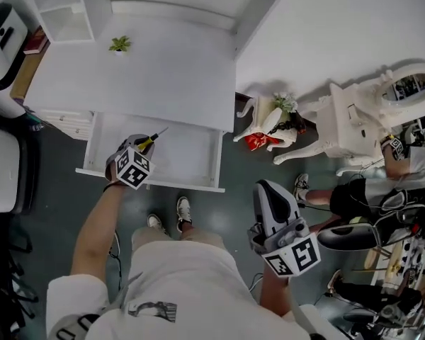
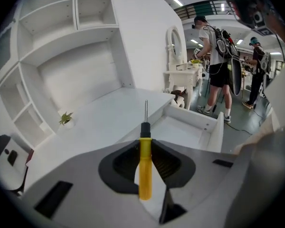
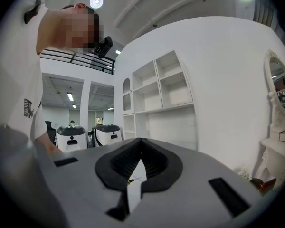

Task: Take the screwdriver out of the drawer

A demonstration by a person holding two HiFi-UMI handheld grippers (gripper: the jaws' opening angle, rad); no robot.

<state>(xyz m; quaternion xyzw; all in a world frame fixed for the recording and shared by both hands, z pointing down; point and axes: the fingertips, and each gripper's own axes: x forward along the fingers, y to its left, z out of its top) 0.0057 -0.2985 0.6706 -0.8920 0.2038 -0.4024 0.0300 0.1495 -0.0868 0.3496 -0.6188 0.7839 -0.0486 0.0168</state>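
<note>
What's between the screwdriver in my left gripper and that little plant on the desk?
Only bare white desk top, seen in the head view and the left gripper view: nothing stands between the screwdriver and the plant.

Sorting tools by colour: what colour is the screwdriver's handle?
Yellow screwdriver handle, clearest in left gripper view.

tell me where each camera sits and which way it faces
Head view: on the person's head, facing steeply down at the open drawer; shows the arms, left tool and right tool.
Left gripper view: on the left tool, facing along its jaws, shut on the screwdriver, over the desk.
Right gripper view: on the right tool, facing level at the shelves; person's shirt at left.
Shared: head and left gripper views both show drawer and screwdriver.
</note>
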